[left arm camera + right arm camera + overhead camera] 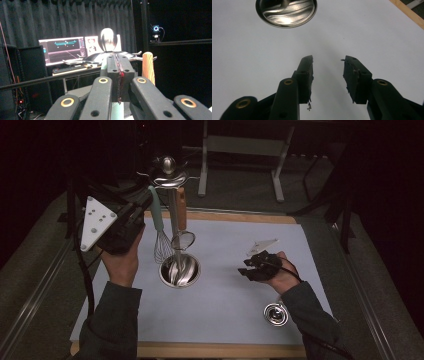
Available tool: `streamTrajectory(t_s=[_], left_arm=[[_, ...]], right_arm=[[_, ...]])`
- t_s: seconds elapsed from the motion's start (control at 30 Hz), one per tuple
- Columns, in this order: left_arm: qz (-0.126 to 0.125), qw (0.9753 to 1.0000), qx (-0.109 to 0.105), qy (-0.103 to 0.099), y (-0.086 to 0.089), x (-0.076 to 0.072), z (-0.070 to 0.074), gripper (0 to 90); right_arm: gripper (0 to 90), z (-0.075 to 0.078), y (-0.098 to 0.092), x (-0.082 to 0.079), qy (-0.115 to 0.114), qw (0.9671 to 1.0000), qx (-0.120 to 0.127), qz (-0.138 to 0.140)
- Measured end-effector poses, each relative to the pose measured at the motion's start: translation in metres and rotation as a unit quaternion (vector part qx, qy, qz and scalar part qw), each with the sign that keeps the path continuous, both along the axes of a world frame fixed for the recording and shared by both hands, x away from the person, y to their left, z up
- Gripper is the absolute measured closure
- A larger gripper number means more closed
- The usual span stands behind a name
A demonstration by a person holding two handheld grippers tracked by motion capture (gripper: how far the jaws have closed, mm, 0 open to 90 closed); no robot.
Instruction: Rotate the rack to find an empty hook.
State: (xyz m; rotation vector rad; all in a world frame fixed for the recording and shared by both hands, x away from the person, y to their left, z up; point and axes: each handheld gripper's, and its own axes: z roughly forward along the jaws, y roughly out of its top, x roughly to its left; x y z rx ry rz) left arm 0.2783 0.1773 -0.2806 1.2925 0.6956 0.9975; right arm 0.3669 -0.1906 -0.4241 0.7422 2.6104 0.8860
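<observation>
- A table covered by a white mat (225, 315) is seen from above, with a person's two forearms coming in from the bottom edge.
- A metal utensil stand (170, 179) rises from a round shiny base (179, 271) near the middle-left of the mat; a whisk with a pale green handle (157, 215), a small mesh strainer with a wooden handle (181, 220) and another metal utensil, too unclear to name, are hung from its top.
- The left gripper (137, 212) is held raised at the left of the stand, level with the upper part of the whisk's handle.
- In the left gripper view, the left gripper (119, 75) is shown with its jaws pressed together, no gap between the pads. The pale green handle (117, 111) is seen right behind and below the jaws; whether it is pinched cannot be told. The wooden handle (148, 67) stands just to the right, and the stand's round knob (108, 39) is seen above.
- The right gripper (250, 266) is held low over the mat, to the right of the stand and well apart from it.
- In the right gripper view, the right gripper (328, 66) is shown with its jaws spread wide and nothing between them, over bare mat (249, 62); the shiny base (286, 12) lies ahead.
- A small round metal object (275, 314) lies on the mat beside the right forearm.
</observation>
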Motion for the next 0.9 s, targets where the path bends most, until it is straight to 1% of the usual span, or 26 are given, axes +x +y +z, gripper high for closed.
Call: streamTrajectory(t_s=[0.2, 0.37, 0.63, 0.9], left_arm=[[0.007, 0.9999, -0.009, 0.006, 0.005, 0.003, 0.0, 89.7], [0.017, 0.9997, -0.008, 0.012, 0.011, 0.007, 0.002, 89.7], [0.033, 0.9992, -0.002, 0.022, 0.019, 0.016, 0.005, 89.8], [0.046, 0.9985, 0.002, 0.03, 0.022, 0.025, 0.008, 89.8]], right_arm=[[58.5, -0.004, -0.003, 0.0, 0.006, 1.0, 0.003, -0.004], [58.5, -0.006, -0.005, 0.0, 0.01, 0.9999, 0.006, -0.007], [58.5, -0.008, -0.005, 0.0, 0.012, 0.9999, 0.006, -0.005], [58.6, -0.009, -0.01, 0.001, 0.015, 0.9998, 0.003, -0.009]])
